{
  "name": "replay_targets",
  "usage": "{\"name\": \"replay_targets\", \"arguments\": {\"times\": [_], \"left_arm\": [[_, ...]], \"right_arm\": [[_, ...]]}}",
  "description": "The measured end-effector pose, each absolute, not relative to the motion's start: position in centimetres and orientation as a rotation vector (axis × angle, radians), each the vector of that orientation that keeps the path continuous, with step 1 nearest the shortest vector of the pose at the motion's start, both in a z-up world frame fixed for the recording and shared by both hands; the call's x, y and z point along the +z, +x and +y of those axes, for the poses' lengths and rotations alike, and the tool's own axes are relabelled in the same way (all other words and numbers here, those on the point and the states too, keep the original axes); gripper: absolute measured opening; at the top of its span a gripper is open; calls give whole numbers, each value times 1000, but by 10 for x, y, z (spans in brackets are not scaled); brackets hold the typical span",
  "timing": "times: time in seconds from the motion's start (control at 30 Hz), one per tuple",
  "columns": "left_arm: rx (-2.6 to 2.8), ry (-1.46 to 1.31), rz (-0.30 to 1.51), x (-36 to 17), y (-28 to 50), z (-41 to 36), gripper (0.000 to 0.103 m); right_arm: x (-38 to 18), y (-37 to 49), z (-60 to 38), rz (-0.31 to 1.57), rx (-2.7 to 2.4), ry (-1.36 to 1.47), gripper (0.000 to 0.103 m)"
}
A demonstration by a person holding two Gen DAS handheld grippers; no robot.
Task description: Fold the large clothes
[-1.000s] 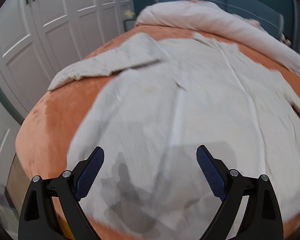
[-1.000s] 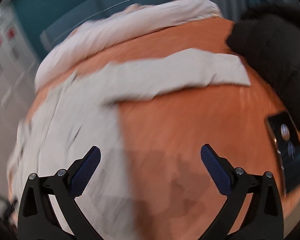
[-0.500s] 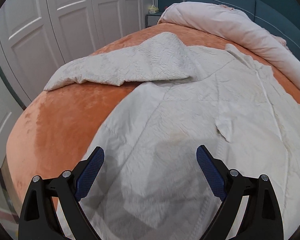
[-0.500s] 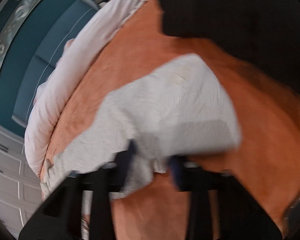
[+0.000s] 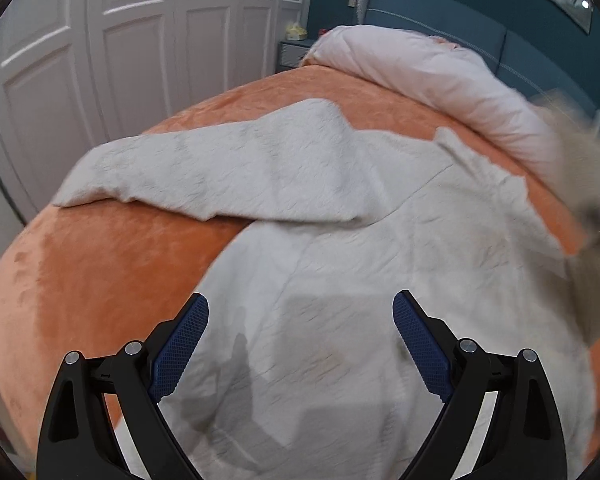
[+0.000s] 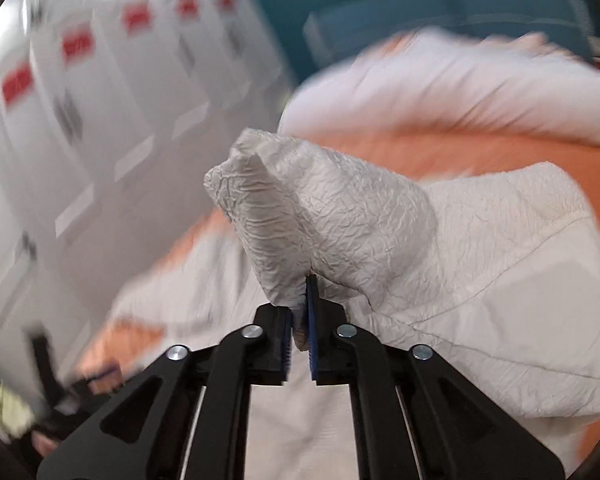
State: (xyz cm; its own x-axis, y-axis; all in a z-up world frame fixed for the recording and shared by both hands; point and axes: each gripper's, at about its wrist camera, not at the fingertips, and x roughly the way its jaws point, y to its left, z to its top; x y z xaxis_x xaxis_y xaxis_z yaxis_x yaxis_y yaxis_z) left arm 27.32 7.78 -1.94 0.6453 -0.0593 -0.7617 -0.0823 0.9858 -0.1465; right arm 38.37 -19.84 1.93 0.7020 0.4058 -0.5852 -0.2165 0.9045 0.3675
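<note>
A large cream crinkled jacket [image 5: 340,264] lies spread on an orange bedspread [image 5: 112,264]. Its left sleeve [image 5: 228,168] stretches toward the bed's left edge. My left gripper [image 5: 300,332] is open and empty, hovering over the jacket's lower part. My right gripper [image 6: 300,312] is shut on the end of the other sleeve [image 6: 312,216] and holds it lifted above the jacket's body [image 6: 500,288]. That lifted sleeve shows as a blur at the right edge of the left wrist view [image 5: 580,160].
A rolled pale pink duvet [image 5: 432,76] lies along the head of the bed before a blue headboard [image 5: 440,20]. White wardrobe doors [image 5: 140,48] stand along the left side. A bedside table [image 5: 294,52] stands in the corner.
My right gripper has closed on the sleeve end and lifted it, swinging over toward the jacket's body. My left gripper stayed open, drifting a little over the jacket.
</note>
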Motion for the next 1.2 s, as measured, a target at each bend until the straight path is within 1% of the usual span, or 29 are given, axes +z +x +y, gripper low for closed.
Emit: {"name": "replay_targets", "arguments": {"times": [0.03, 0.07, 0.13, 0.2, 0.23, 0.27, 0.43, 0.47, 0.5, 0.53, 0.57, 0.6, 0.63, 0.67, 0.7, 0.8, 0.87, 0.93, 0.97, 1.0, 1.03, 1.1, 1.2], "left_arm": [[-9, -194, 877, -18, 278, 76, 91], [-40, -231, 886, -17, 286, 74, 91], [-93, -301, 907, -17, 299, 70, 91], [-152, -375, 933, -21, 315, 63, 91], [-175, -402, 949, -25, 323, 59, 91], [-197, -429, 967, -29, 330, 53, 91], [-236, -484, 1067, -63, 364, 16, 91], [-224, -472, 1069, -69, 369, 10, 89], [-204, -448, 1064, -71, 371, 5, 80], [-191, -416, 1049, -72, 374, -1, 62], [-193, -388, 1034, -71, 377, -4, 47], [-224, -359, 1023, -67, 382, -9, 13], [-234, -341, 1016, -63, 386, -10, 10], [-242, -339, 1000, -58, 389, -10, 8], [-254, -328, 962, -47, 392, -8, 6], [-257, -259, 859, -22, 397, -4, 5], [-248, -230, 852, -22, 402, -3, 6], [-218, -192, 891, -41, 406, -3, 6], [-205, -167, 911, -54, 409, -8, 6], [-198, -152, 949, -73, 410, -10, 9], [-196, -157, 961, -83, 409, -9, 12], [-188, -171, 929, -93, 404, -6, 16], [-180, -162, 914, -96, 403, -7, 18]], "right_arm": [[1, 391, -176, 774, 368, 259, 20], [-20, 397, -150, 840, 368, 219, 25], [-34, 392, -132, 867, 366, 189, 28], [-29, 359, -137, 838, 374, 223, 42], [-23, 347, -149, 811, 367, 248, 52], [-13, 330, -166, 767, 342, 278, 55], [-8, 285, -264, 716, 117, 345, 55], [-9, 278, -293, 720, 41, 372, 55], [-8, 270, -306, 724, -2, 390, 56], [-10, 265, -328, 727, -58, 421, 54], [-13, 264, -340, 727, -85, 438, 46], [-15, 265, -355, 731, -120, 451, 40], [-17, 267, -363, 737, -141, 449, 24], [-18, 272, -370, 742, -152, 447, 11], [-17, 275, -373, 737, -150, 450, 9], [-11, 288, -363, 698, -128, 452, 8], [-22, 302, -357, 727, -128, 439, 8], [-47, 314, -351, 778, -158, 415, 8], [-63, 315, -351, 807, -171, 400, 4], [-79, 315, -351, 834, -177, 396, 4], [-84, 313, -352, 823, -174, 409, 4], [-85, 311, -352, 807, -177, 412, 3], [-88, 307, -351, 788, -176, 408, 3]]}}
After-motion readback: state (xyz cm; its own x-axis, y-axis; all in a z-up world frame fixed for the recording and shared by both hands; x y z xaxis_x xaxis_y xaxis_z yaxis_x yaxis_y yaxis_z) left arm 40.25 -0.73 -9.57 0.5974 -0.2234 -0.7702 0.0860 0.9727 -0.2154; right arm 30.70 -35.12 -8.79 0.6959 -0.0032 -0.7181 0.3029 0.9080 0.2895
